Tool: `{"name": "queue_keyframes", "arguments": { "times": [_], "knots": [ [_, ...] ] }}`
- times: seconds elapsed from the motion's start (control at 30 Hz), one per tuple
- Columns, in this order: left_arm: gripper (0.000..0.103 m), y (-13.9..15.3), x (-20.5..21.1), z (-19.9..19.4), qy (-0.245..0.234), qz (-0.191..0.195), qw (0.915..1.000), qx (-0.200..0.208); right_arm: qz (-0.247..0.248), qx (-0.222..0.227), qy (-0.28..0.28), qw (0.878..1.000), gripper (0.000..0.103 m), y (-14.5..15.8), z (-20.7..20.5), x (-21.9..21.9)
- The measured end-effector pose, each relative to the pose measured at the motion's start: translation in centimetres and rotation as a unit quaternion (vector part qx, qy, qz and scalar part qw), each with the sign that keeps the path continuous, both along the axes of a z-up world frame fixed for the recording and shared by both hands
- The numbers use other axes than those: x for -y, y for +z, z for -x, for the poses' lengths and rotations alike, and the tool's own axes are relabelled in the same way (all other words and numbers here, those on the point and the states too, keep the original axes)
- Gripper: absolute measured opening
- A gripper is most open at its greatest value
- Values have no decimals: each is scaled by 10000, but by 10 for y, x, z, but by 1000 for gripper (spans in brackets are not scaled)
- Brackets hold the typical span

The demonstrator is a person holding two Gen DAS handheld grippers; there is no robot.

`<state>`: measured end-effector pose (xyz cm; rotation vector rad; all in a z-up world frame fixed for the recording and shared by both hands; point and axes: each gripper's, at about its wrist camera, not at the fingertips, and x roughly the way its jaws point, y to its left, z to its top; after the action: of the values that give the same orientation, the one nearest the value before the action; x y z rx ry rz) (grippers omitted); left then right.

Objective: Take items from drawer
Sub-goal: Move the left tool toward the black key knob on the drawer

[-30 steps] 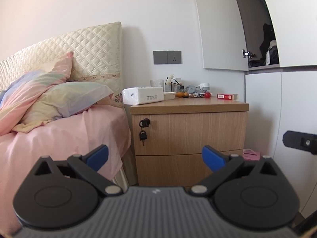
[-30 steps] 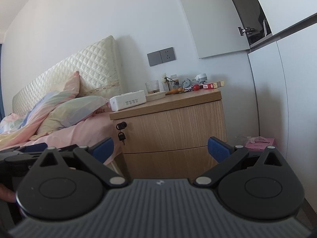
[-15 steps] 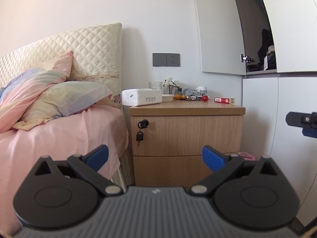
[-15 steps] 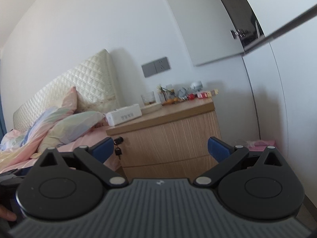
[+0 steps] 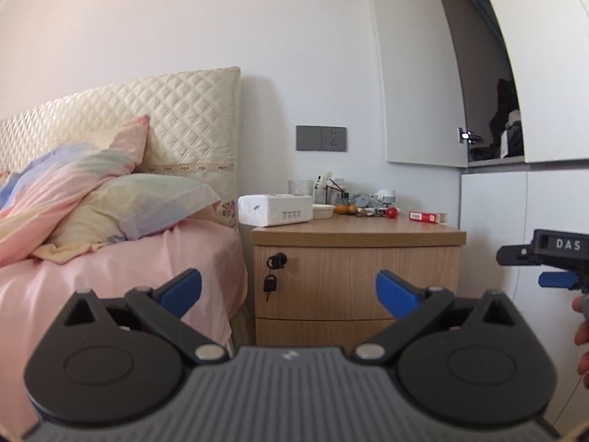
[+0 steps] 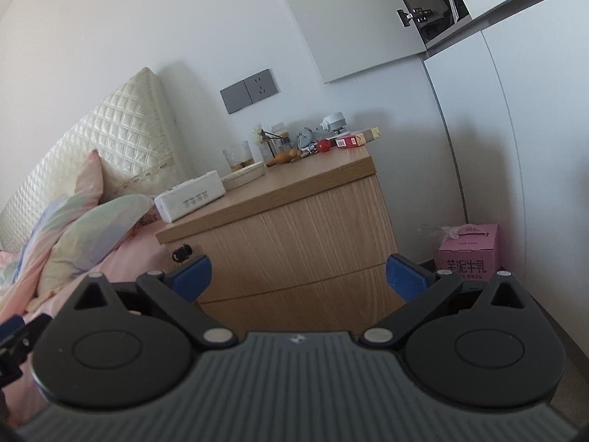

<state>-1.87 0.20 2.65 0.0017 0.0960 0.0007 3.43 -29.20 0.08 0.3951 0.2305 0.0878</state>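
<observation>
A wooden nightstand [image 5: 360, 276] with two closed drawers stands between a bed and a white wardrobe. Its top drawer [image 6: 287, 235] has a black lock with a key [image 5: 274, 270] hanging at the upper left; the lower drawer [image 6: 294, 302] sits beneath it. My left gripper [image 5: 289, 291] is open and empty, some way in front of the drawers. My right gripper [image 6: 298, 276] is also open and empty, tilted and pointing at the nightstand front. The right gripper also shows at the right edge of the left wrist view [image 5: 552, 265], held by a hand [image 5: 583, 331].
A tissue box [image 5: 274, 209], glass, small bottles, red ball and red packet [image 5: 427, 216] crowd the nightstand top. The bed with pink sheet [image 5: 110, 276] and pillows lies left. A pink carton [image 6: 467, 258] stands on the floor by the wardrobe [image 5: 515, 221].
Both grippers have risen and drifted; the nightstand sits lower and further right in the left view. The right gripper tilted and moved closer, bringing the pink carton into fuller view.
</observation>
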Motion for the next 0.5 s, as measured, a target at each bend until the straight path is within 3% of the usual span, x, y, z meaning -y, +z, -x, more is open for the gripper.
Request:
{"name": "queue_keyframes", "arguments": {
  "times": [0.17, 0.33, 0.5],
  "knots": [
    [102, 4, 0, -19, -162, 89, 9998, -47, -282, -200, 310, 9989, 103, 4, -39, 1],
    [102, 1, 10, -50, -280, -174, 9994, -37, -492, -252, 420, 9976, 103, 0, -66, 11],
    [102, -14, 15, -88, -452, -252, 9986, -95, -304, -235, 441, 9983, 103, -13, -71, 22]
  ]
}}
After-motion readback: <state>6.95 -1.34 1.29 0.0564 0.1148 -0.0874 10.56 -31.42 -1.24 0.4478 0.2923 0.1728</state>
